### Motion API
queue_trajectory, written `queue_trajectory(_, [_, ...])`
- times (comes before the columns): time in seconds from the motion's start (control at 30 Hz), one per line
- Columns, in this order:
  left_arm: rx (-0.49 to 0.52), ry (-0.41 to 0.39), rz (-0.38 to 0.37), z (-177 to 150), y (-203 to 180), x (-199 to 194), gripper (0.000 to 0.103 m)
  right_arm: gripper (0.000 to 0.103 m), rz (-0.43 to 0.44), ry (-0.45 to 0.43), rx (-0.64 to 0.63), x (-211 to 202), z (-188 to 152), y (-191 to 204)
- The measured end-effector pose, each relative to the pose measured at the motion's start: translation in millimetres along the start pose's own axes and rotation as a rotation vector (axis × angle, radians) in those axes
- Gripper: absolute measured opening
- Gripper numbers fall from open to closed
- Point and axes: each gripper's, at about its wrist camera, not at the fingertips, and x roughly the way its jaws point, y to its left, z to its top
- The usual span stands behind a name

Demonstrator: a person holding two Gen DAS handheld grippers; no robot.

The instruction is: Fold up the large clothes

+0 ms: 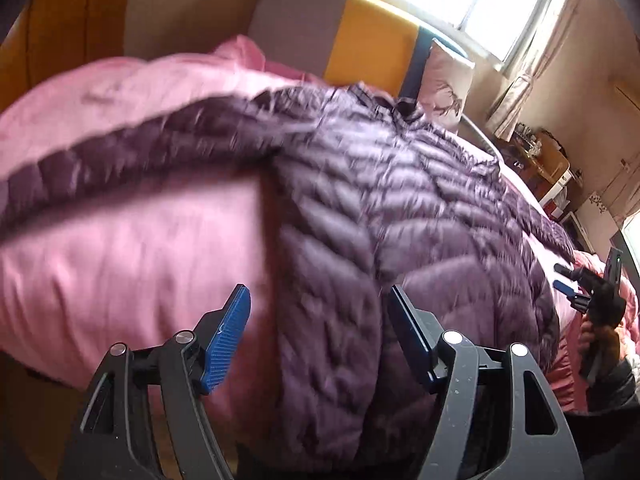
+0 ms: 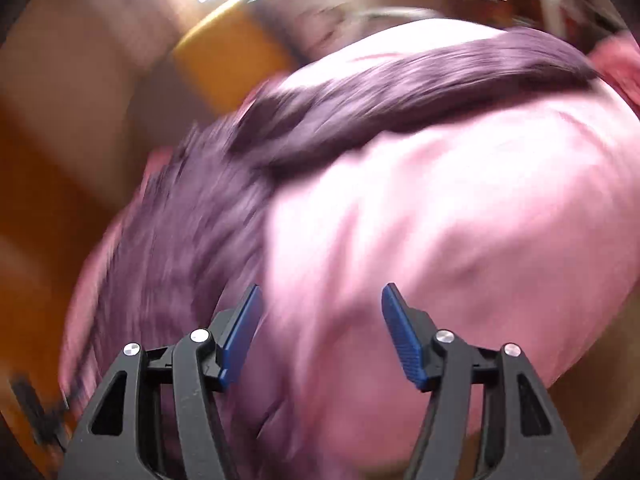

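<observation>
Purple puffer jacket (image 1: 400, 208), spread lengthwise on the bed (image 1: 120, 260): we hold the left gripper (image 1: 320, 312) over its hem, the right gripper (image 2: 320, 308) beside it, both wide open, empty.

A bed under a pink quilt (image 1: 120, 248) fills the near room. At its far end stands a headboard (image 1: 372, 40) in grey, yellow and blue panels, with a pale pillow (image 1: 446, 80) propped against it. Far right, a bright window (image 1: 492, 4) with light curtains (image 1: 516, 92) floods the room. A cluttered wooden desk (image 1: 548, 160) stands at the right wall. The right wrist view is blurred.
</observation>
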Motion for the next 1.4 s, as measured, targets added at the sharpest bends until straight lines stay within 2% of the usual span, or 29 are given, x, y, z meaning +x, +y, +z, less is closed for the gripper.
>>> queue_trajectory(0.07, [0.019, -0.006, 0.001, 8, -9, 6, 0.069, 0.063, -0.020, -0.075, 0.154, -1, 31, -37])
queue_trajectory(0.27, [0.035, -0.014, -0.002, 30, -39, 40, 0.069, 0.051, -0.014, -0.231, 0.558, 3, 100, -135])
queue_trajectory(0.47, [0.085, 0.049, 0.012, 37, -69, 85, 0.069, 0.048, -0.004, -0.306, 0.702, 11, 148, -173])
queue_trajectory(0.53, [0.089, 0.072, 0.031, 36, -71, 98, 0.069, 0.037, -0.014, -0.312, 0.726, 13, 157, -181])
queue_trajectory(0.57, [0.088, 0.084, 0.045, 35, -71, 105, 0.069, 0.020, -0.040, -0.305, 0.725, 14, 163, -185])
queue_trajectory(0.6, [0.086, 0.095, 0.056, 34, -70, 109, 0.069, 0.010, -0.090, -0.285, 0.707, 17, 167, -186])
queue_trajectory(0.67, [0.066, 0.134, 0.066, 27, -65, 121, 0.069, 0.007, -0.210, -0.254, 0.623, 22, 175, -186])
queue_trajectory(0.77, [0.078, 0.130, 0.092, 23, -65, 124, 0.069, 0.006, -0.346, -0.236, 0.506, 29, 185, -173])
queue_trajectory(0.83, [0.062, 0.131, 0.099, 25, -64, 125, 0.069, 0.006, -0.370, -0.234, 0.448, 31, 190, -158])
queue_trajectory(0.9, [0.051, 0.132, 0.086, 29, -62, 124, 0.073, 0.006, -0.325, -0.269, 0.352, 21, 190, -127])
queue_trajectory(0.97, [0.060, 0.131, 0.086, 31, -65, 123, 0.082, 0.006, -0.285, -0.274, 0.265, 18, 190, -98])
queue_trajectory(1.13, [0.108, 0.119, 0.136, 36, -81, 122, 0.089, 0.006, -0.142, -0.249, 0.014, 16, 174, -3])
queue_trajectory(1.23, [0.123, 0.080, 0.163, 41, -86, 114, 0.092, 0.006, -0.060, -0.192, -0.162, 33, 153, 70])
queue_trajectory(1.4, [0.147, -0.005, 0.201, 50, -93, 93, 0.096, 0.006, 0.046, -0.066, -0.370, 76, 102, 166])
